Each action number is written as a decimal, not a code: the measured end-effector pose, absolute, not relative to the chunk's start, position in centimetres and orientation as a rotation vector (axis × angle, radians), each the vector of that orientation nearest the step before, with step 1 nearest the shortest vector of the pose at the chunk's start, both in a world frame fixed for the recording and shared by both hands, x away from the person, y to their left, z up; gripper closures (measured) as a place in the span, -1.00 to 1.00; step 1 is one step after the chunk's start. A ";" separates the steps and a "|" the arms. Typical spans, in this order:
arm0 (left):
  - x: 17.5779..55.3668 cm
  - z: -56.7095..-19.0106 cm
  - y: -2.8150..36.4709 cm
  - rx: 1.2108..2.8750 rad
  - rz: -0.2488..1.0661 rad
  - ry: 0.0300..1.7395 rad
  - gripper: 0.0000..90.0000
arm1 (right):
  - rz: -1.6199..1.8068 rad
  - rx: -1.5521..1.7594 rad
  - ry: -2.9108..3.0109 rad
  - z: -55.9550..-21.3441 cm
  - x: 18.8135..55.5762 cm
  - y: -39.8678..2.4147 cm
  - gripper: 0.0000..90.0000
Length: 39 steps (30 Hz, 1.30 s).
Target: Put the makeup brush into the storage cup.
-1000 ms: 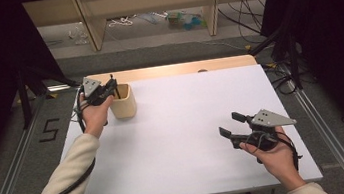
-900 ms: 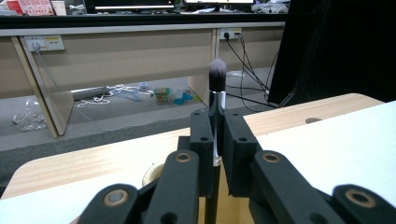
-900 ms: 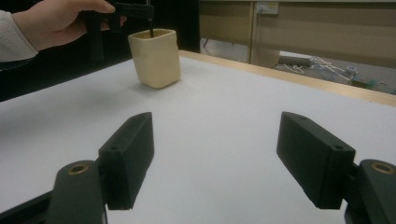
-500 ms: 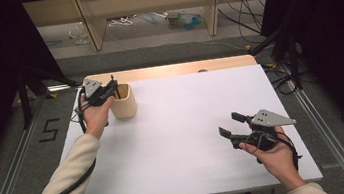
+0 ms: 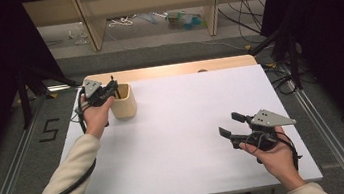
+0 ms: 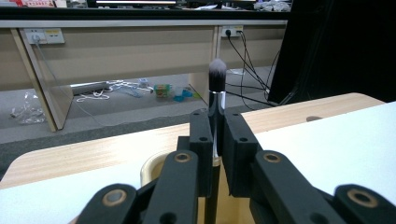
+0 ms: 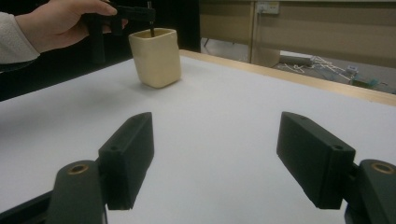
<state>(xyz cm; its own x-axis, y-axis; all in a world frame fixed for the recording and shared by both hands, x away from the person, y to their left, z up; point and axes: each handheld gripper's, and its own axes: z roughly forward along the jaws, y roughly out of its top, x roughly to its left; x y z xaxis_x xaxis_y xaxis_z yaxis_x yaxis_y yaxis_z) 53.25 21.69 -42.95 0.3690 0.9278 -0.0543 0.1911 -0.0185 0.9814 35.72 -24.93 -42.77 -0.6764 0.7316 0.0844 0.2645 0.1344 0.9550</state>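
A cream cup (image 5: 124,103) stands at the table's far left. My left gripper (image 5: 112,88) hovers over its rim, shut on a black-handled makeup brush (image 6: 217,74) held upright with its grey bristles up. In the left gripper view the jaws clamp the handle just above the cup's rim (image 6: 152,165). In the right gripper view the brush's lower end (image 7: 152,31) dips into the cup (image 7: 156,58). My right gripper (image 5: 229,124) rests low near the table's front right, open, with nothing between its jaws (image 7: 215,158).
The white tabletop (image 5: 189,125) has a wooden strip (image 5: 171,70) along its far edge. Beyond it are wooden desk legs, cables and litter on the floor. Dark curtains flank both sides.
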 end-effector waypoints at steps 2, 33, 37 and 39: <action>53.2 -43.0 21.7 1.488 0.809 1.064 0.85 | 1.568 0.954 2.010 -42.8 35.7 -24.9 -0.36; 52.7 -41.2 21.8 1.411 0.851 1.024 -1.00 | 1.546 0.952 2.021 -42.7 35.6 -25.0 -0.37; 52.4 -41.0 21.8 1.414 0.843 1.017 -1.00 | 1.545 0.953 2.024 -42.6 35.6 -25.0 -0.37; 52.2 -41.0 21.9 1.407 0.827 1.009 -1.00 | 1.545 0.953 2.019 -42.6 35.6 -25.0 -0.38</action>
<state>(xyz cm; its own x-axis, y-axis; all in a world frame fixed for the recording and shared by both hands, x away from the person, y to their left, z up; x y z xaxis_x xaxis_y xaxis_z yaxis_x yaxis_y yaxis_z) 52.19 21.94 -40.96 0.3801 0.9222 -0.0711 0.1121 0.0304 0.9932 35.61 -24.99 -42.63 -0.6751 0.7341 0.0737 0.2628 0.1459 0.9537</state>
